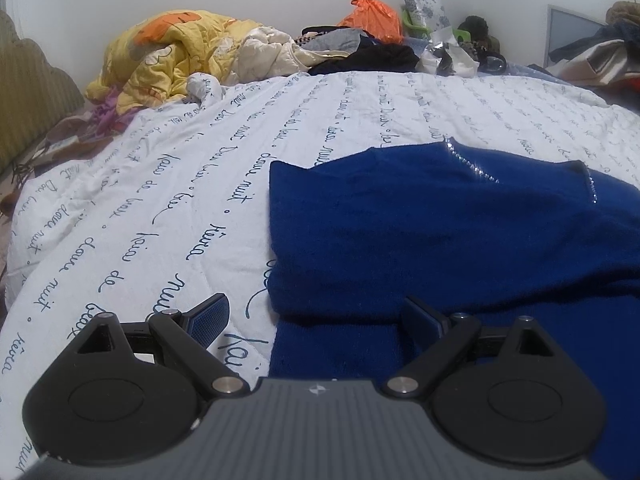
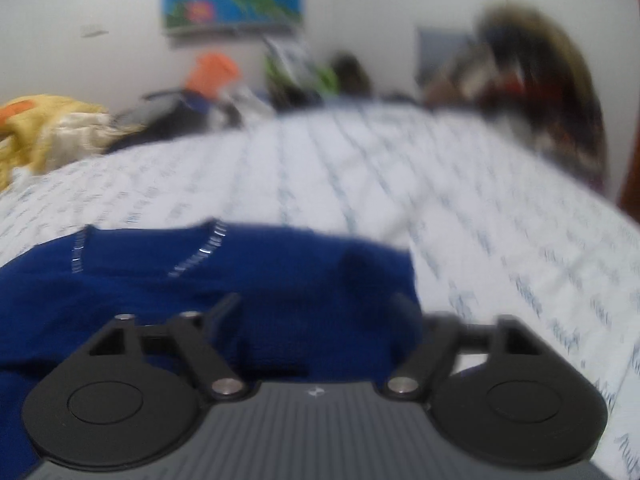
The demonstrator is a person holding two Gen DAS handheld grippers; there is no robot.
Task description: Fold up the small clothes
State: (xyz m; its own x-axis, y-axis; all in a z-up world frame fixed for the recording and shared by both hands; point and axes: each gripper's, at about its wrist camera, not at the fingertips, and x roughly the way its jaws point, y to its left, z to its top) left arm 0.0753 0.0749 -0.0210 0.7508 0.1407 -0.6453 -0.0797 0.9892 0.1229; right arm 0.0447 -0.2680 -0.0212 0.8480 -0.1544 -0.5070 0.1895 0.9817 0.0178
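Note:
A dark blue knit sweater with sparkling lines at its neckline lies flat on a white quilt printed with blue script. My left gripper is open at the sweater's left edge. Its left finger is over bare quilt and its right finger is over the blue knit. The right wrist view is blurred. In it the sweater fills the lower left, and my right gripper stands open over its right part, near the edge, with the jaws wide and blue cloth between them.
A crumpled yellow blanket, dark clothes and an orange bag are piled at the bed's far end. A padded headboard stands at the left. More clutter sits at the far right.

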